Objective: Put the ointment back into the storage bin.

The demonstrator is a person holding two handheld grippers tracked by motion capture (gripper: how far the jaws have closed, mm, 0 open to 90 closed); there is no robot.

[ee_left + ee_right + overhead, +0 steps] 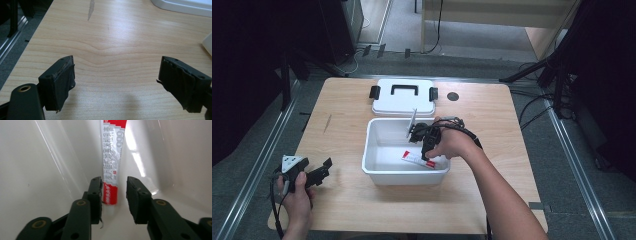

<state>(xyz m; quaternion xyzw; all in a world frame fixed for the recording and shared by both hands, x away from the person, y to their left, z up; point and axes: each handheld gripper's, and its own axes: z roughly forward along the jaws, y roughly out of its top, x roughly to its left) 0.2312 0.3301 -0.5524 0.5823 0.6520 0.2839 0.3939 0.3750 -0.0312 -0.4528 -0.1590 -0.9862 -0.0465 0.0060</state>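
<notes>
Hovering inside the white bin [377, 131], right gripper [113, 192] with fingers [96, 195] narrowly parted, not pressing the red-and-white tube [113, 162]. Lying flat on the bin floor, long axis running straight ahead between them, near end just inside. Left gripper [116, 82] wide apart, well left of the bin.

The white and red printed plastic tube [112, 162] runs off the top edge of the right gripper view, and its near end sits partly behind one black jaw. In the high view the right gripper [428, 156] covers part of that tube, whose print is too small to read there. The white plastic lid [182, 6] is cut by the left gripper view's top edge.
</notes>
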